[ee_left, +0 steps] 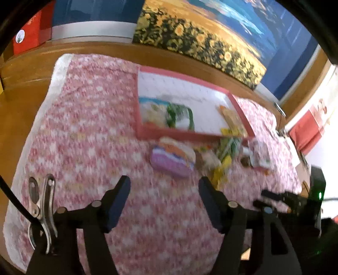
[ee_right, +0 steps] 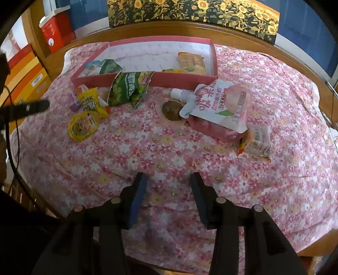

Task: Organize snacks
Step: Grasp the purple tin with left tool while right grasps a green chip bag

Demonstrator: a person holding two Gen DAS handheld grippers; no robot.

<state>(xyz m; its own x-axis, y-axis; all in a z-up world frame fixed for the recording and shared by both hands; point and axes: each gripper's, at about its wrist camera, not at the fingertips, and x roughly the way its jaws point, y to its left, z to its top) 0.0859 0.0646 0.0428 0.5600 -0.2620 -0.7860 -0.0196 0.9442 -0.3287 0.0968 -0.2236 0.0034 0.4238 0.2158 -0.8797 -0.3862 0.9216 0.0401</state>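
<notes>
My right gripper [ee_right: 169, 177] hangs open over the flowered pink cloth with nothing between its fingers. Beyond it lie a peach drink pouch [ee_right: 219, 103], a round brown cookie [ee_right: 171, 110], a small wrapped snack [ee_right: 256, 140], a green bag [ee_right: 126, 88], a yellow packet [ee_right: 90, 100] and a yellow jelly cup [ee_right: 83, 124]. The pink tray [ee_right: 186, 81] behind them holds an orange packet [ee_right: 191, 62] and a green bag [ee_right: 107, 66]. The left wrist view is blurred. There my left gripper [ee_left: 164, 184] is open and empty, just short of a purple packet [ee_left: 171, 160] that lies in front of the tray [ee_left: 190, 78].
The cloth covers a wooden table [ee_right: 243, 31] with a raised rim. A sunflower picture [ee_right: 190, 10] leans behind it. Red and orange boxes [ee_right: 55, 31] stand at the far left. A metal clip [ee_left: 42, 209] hangs beside the left gripper.
</notes>
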